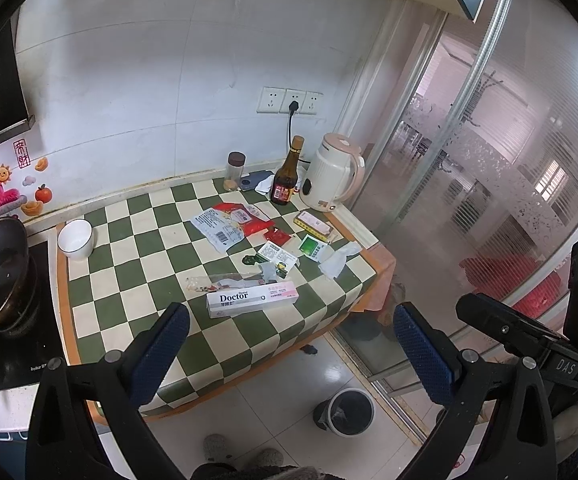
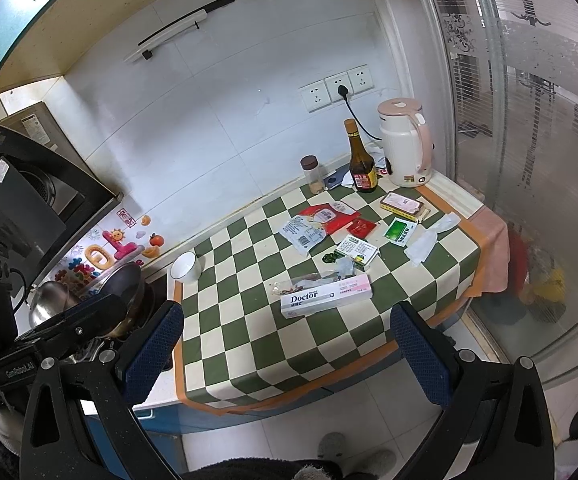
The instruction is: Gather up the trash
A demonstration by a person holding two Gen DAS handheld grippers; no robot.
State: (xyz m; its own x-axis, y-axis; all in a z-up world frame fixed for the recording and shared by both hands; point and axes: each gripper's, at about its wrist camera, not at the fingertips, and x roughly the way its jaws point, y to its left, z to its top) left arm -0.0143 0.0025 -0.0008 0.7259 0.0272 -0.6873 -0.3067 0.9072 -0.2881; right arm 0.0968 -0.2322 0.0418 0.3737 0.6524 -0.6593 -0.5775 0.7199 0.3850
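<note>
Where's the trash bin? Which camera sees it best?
The left wrist view shows it best: the trash bin stands on the floor tiles below the checkered tablecloth, its dark opening in plain sight. The right wrist view does not show the bin at all.

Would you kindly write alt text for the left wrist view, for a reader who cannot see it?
The open left tongs hover over a green-and-cream checked tablecloth strewn with trash: a Doctor toothpaste box, wrappers and a crumpled tissue. A bottle and kettle stand at the back; a bin sits on the floor below.
</note>
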